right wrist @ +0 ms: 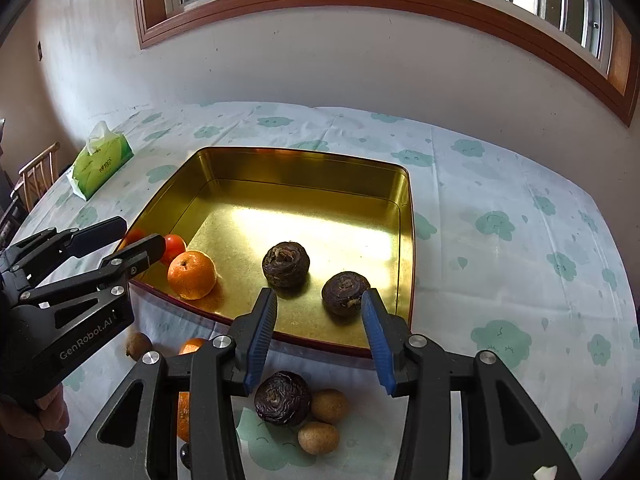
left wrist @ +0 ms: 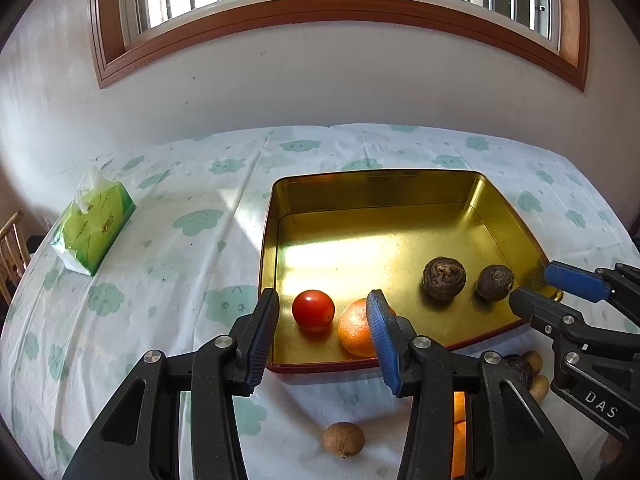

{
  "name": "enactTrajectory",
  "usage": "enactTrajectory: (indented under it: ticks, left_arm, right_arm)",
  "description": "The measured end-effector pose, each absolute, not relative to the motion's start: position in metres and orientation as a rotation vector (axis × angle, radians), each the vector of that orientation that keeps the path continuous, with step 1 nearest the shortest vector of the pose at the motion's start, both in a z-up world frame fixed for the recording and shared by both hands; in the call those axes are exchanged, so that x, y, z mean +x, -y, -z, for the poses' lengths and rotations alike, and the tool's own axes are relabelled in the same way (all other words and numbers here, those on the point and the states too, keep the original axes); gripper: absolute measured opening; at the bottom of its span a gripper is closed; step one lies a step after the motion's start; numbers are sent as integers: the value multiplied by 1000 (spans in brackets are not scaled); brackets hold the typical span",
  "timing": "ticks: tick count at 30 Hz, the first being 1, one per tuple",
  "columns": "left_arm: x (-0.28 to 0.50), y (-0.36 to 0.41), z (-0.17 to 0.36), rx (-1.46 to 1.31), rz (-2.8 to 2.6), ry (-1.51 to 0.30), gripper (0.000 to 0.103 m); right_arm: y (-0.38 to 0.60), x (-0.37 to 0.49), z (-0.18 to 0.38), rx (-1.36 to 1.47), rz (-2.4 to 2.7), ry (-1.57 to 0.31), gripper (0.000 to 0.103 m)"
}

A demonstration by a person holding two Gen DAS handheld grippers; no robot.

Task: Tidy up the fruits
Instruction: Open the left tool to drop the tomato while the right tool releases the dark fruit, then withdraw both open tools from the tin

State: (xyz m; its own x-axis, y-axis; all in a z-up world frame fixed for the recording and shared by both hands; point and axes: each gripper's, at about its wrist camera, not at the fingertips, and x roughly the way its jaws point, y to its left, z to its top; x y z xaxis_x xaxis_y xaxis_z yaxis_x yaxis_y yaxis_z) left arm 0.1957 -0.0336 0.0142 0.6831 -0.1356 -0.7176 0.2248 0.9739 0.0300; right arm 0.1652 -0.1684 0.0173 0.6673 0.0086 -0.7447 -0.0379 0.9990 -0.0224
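the golden tin (right wrist: 404,240) holds a tomato (left wrist: 313,310), an orange (right wrist: 191,275) and two dark water chestnuts (right wrist: 286,264), all round, so no long axis or heading can be told. more fruit is left on the tablecloth (right wrist: 500,264) in front. both the left gripper (left wrist: 320,334) and right gripper (right wrist: 318,338) are parted and empty. round fruit could roll if nudged.

Both tongs, left (left wrist: 324,334) & right (right wrist: 318,334), angled down, jaws apart, nothing gripped.
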Motion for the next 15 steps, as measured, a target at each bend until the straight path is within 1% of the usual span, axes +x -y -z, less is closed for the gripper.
enactTrajectory:
  ticks: [7, 15]
  left_arm:
    - [176, 28, -23, 116, 209, -781, 47]
    - [151, 19, -9, 119, 205, -814, 47]
  right_arm:
    - [175, 143, -24, -23, -11, -821, 42]
    - [183, 117, -15, -12, 10, -837, 42]
